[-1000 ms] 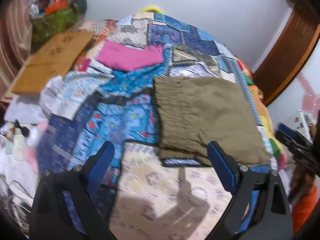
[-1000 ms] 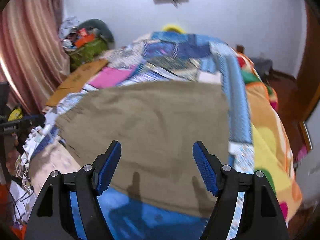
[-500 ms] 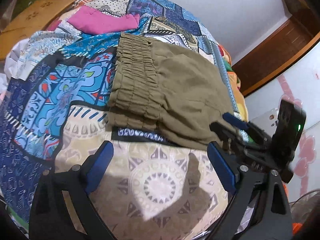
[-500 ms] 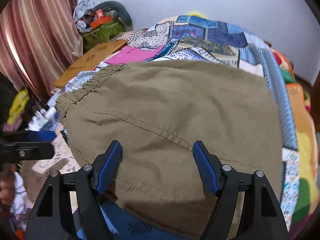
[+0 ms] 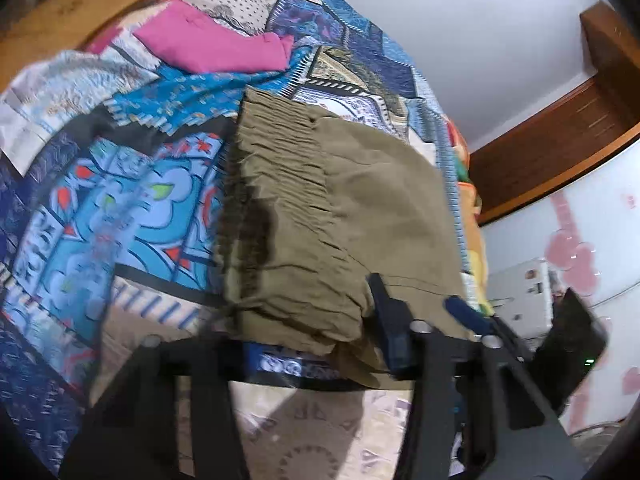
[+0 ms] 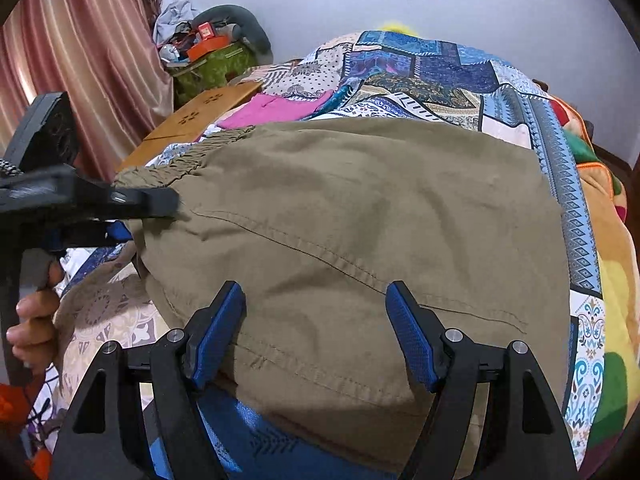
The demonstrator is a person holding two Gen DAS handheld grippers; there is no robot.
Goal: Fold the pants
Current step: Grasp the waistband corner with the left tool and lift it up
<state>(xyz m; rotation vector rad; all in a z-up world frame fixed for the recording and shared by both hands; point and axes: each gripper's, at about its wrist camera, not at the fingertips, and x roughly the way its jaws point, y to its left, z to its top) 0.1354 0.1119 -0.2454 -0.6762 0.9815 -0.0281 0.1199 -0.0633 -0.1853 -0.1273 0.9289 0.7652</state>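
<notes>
Since a second ago both tongs have come down close to the folded olive pants (image 6: 360,240) on the patchwork quilt (image 6: 432,68). The left tongs (image 5: 304,328) have just been closing, and the pants' near corner by the waistband now bunches between their jaws, pinched. The right tongs (image 6: 316,332) stand spread over the pants' near edge, gripping nothing. A pink cloth (image 5: 216,44) lies beyond the pants.
</notes>
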